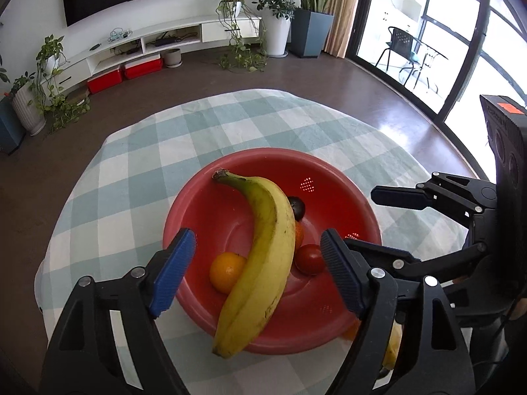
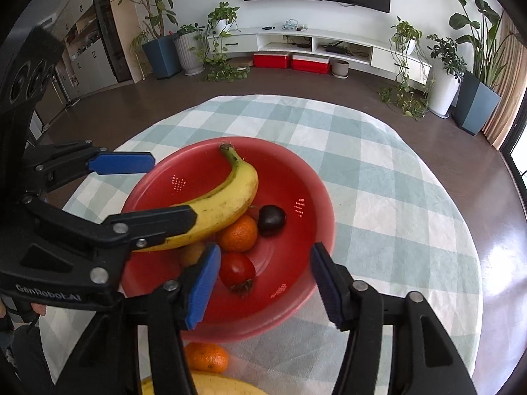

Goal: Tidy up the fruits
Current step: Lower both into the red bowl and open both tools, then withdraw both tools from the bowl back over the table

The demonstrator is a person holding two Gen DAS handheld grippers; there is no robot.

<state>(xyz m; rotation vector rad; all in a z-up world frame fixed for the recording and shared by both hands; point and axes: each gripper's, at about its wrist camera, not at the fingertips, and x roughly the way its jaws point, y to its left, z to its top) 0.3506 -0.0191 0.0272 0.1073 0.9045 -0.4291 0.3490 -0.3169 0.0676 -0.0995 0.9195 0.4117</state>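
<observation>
A red bowl stands on the checked tablecloth. In it lie a banana, an orange, a mandarin, a red tomato and a dark plum. My left gripper is open, its blue pads on either side of the banana, apart from it. My right gripper is open above the bowl's near rim. A second mandarin and a second banana lie on the cloth in front of the bowl.
The round table with the checked cloth stands on a dark floor. Beyond are a white TV bench, red boxes and potted plants.
</observation>
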